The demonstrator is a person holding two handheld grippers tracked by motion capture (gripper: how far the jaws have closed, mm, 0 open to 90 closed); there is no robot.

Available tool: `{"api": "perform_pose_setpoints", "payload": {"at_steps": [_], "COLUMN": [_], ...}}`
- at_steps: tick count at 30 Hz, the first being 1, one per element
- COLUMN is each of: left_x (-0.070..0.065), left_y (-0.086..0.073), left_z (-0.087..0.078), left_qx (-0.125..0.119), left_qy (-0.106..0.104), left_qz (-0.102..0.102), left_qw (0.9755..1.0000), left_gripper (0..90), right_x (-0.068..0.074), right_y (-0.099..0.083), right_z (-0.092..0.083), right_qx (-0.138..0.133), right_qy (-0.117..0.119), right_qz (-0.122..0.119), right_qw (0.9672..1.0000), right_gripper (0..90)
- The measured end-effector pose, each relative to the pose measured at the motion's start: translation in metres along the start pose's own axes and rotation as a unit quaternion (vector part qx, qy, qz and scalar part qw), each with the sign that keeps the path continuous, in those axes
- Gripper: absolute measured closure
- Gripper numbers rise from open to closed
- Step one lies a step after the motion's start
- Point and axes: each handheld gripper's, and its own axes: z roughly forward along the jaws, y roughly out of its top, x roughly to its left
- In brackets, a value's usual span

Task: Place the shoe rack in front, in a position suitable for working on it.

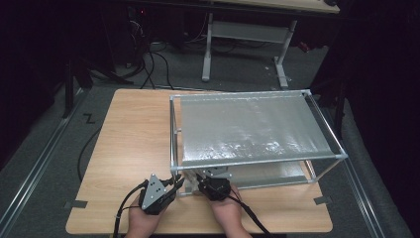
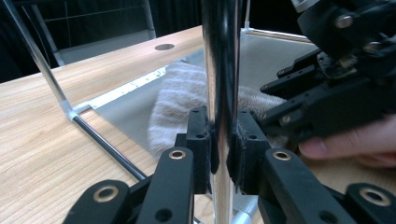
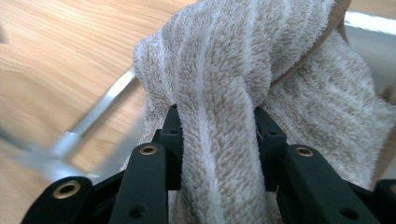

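Left tool clamps the rack post; right tool grips the towel on its lower shelf.

No text, label, brand, number or sign can be read on anything in these views, near the jaws or farther off.

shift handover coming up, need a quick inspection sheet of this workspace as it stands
surface: wooden table, bare at left
job's things: metal rack with two grey shelves; striped towel at its lower shelf
clutter: nothing seen
grippers: left gripper shut on the rack's post; right gripper shut on a fold of the towel
cables: one trails from each gripper off the near edge; more lie on the floor behind
surroundings: dark room, another table's legs behind
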Motion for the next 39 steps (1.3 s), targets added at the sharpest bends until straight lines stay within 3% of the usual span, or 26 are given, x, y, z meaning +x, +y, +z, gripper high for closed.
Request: {"api": "perform_pose_setpoints", "payload": {"at_steps": [1, 2, 8, 12, 13, 15, 17, 20, 23, 25, 29, 30, 31, 32, 35, 39], "left_x": [-0.003, -0.001, -0.003, -0.003, -0.003, -0.004, -0.004, -0.004, -0.003, -0.003, -0.002, -0.005, -0.005, -0.002, 0.0, 0.0], "left_y": [0.0, 0.0, -0.001, -0.002, -0.002, -0.002, -0.002, -0.002, -0.003, -0.003, -0.003, -0.004, -0.004, -0.004, -0.004, -0.005], "left_z": [0.002, 0.0, -0.004, -0.005, -0.006, -0.007, -0.008, -0.008, -0.008, -0.009, -0.01, -0.008, -0.008, -0.01, -0.01, -0.01], "left_qx": [-0.013, -0.001, -0.001, -0.001, 0.0, 0.001, 0.001, 0.001, 0.0, 0.0, 0.0, -0.018, -0.016, -0.001, -0.003, -0.004], "left_qy": [-0.001, 0.001, 0.0, 0.002, 0.002, 0.003, 0.005, 0.006, 0.006, 0.008, 0.008, 0.007, 0.007, 0.008, 0.007, 0.005], "left_qz": [-0.019, 0.0, 0.003, 0.003, 0.005, 0.005, 0.004, 0.002, 0.002, 0.0, -0.001, -0.024, -0.022, -0.002, -0.002, -0.005], "left_qw": [0.9997, 1.0, 1.0, 1.0, 1.0, 1.0, 1.0, 1.0, 1.0, 1.0, 1.0, 0.9995, 0.9996, 1.0, 1.0, 1.0], "left_gripper": [79.2, 79.2, 79.0, 79.0, 79.0, 79.0, 79.0, 79.0, 79.0, 79.1, 79.1, 79.0, 79.1, 79.1, 78.9, 79.2], "right_x": [0.006, 0.009, 0.017, 0.019, 0.019, 0.017, 0.013, 0.011, 0.022, 0.028, 0.029, 0.028, 0.029, 0.03, 0.033, 0.034], "right_y": [0.002, 0.002, 0.0, -0.003, -0.003, -0.006, -0.007, -0.007, -0.01, -0.011, -0.004, -0.003, -0.002, -0.003, -0.007, -0.006], "right_z": [0.0, 0.0, -0.001, -0.021, -0.025, -0.034, -0.034, -0.022, -0.018, -0.019, -0.019, -0.017, -0.013, -0.008, 0.003, 0.004], "right_qx": [-0.003, -0.004, -0.011, -0.043, -0.05, -0.082, -0.093, -0.062, -0.049, -0.046, -0.064, -0.062, -0.055, -0.047, -0.004, 0.012], "right_qy": [0.008, 0.014, 0.053, 0.045, 0.042, 0.028, 0.022, 0.044, 0.065, 0.066, 0.056, 0.052, 0.047, 0.042, 0.039, 0.033], "right_qz": [-0.001, 0.006, 0.008, -0.01, -0.01, -0.012, -0.001, 0.014, 0.0, -0.007, 0.002, 0.004, 0.002, -0.013, -0.025, -0.044], "right_qw": [1.0, 0.9999, 0.9985, 0.998, 0.9978, 0.9962, 0.9954, 0.997, 0.9967, 0.9967, 0.9964, 0.9967, 0.9974, 0.9979, 0.9989, 0.9984], "right_gripper": [63.7, 63.4, 39.0, 37.0, 38.5, 50.5, 60.8, 65.7, 67.0, 65.7, 52.6, 53.3, 58.5, 61.4, 62.7, 62.6]}}
